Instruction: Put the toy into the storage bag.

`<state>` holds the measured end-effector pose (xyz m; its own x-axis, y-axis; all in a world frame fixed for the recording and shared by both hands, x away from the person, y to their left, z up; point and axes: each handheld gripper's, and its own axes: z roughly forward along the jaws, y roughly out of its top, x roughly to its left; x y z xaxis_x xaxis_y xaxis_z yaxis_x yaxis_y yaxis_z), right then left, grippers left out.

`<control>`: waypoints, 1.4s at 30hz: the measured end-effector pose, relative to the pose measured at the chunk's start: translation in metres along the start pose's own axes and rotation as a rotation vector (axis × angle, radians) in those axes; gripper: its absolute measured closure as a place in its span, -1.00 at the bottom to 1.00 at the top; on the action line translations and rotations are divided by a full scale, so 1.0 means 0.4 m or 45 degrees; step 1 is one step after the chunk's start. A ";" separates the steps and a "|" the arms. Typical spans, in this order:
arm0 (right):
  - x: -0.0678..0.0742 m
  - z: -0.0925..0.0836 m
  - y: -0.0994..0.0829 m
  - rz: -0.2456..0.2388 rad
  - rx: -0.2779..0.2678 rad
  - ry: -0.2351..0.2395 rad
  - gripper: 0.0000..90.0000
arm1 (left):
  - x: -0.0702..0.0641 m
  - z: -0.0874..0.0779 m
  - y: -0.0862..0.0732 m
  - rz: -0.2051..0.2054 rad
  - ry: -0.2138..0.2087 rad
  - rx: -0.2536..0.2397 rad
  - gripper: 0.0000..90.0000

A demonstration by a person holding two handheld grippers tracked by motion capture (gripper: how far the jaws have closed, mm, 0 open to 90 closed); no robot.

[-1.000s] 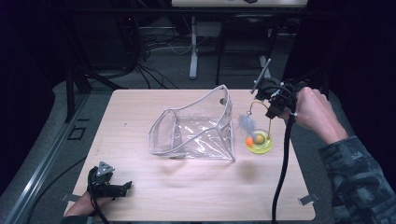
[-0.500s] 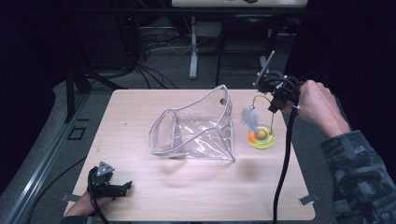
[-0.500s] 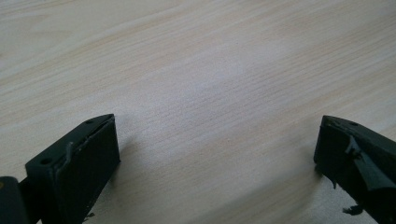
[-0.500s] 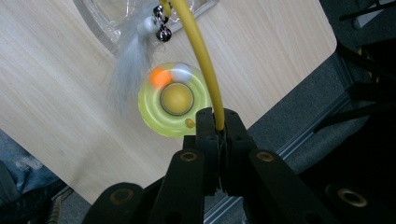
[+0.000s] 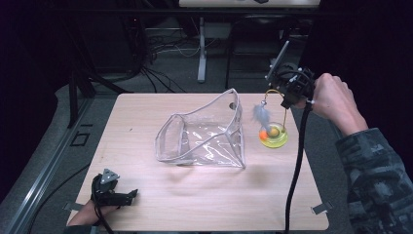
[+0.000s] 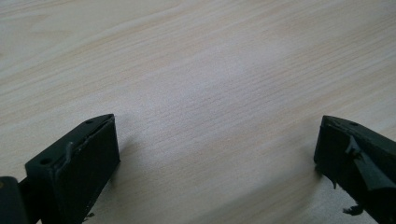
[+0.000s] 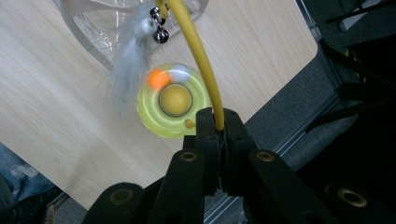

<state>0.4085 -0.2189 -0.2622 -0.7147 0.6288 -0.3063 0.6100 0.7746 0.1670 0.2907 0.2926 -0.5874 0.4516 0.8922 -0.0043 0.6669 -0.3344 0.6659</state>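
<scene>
Right fingers: pressing together on the yellow wand (image 7: pixel 196 51), pinching its lower end between the pads.
Right gripper (image 5: pixel 290 92): hanging above the table's far right part, over the toy.
Wand: arching up from the jaws and over toward the pouch, carrying a grey feather (image 5: pixel 260 116) and small bells (image 7: pixel 159 29) at its tip.
Toy (image 5: pixel 273 137): sitting near the right edge as a yellow-green ring dish with an orange ball (image 7: pixel 158 79) in its track; the feather is dangling just beside it on the pouch side.
Pouch (image 5: pixel 204 134): lying at the middle of the table, clear plastic, its mouth facing left and its tall corner rising toward the toy, close to the feather.
Left fingers: standing wide apart with bare wood between them.
Left gripper (image 5: pixel 127 196): resting low at the near left corner, well apart from the pouch.
Table (image 5: pixel 195 209): offering open wood along the whole near edge and the left side; the right edge is lying just beyond the toy.
Cable (image 5: pixel 296 161): trailing from the right gripper down across the right side to the near edge.
</scene>
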 end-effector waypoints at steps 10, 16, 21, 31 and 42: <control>-0.016 -0.021 0.017 0.013 -0.017 -0.034 0.96 | 0.000 0.000 0.001 0.001 -0.003 0.004 -1.00; -0.017 -0.037 0.027 0.004 -0.021 -0.050 0.96 | 0.000 0.000 0.000 0.005 0.000 -0.001 -1.00; -0.023 -0.045 0.037 0.011 -0.032 -0.038 0.96 | 0.000 0.000 0.001 0.004 -0.001 -0.002 -1.00; -0.035 -0.081 0.066 0.005 -0.031 -0.068 0.96 | 0.000 0.001 0.001 0.005 -0.003 -0.001 -1.00; -0.043 -0.122 0.084 0.006 -0.059 -0.101 0.96 | 0.000 0.001 0.001 0.006 -0.004 -0.001 -1.00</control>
<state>0.4248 -0.2003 -0.2056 -0.6817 0.6263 -0.3782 0.5952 0.7753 0.2111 0.2910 0.2923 -0.5874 0.4569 0.8895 -0.0035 0.6641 -0.3385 0.6666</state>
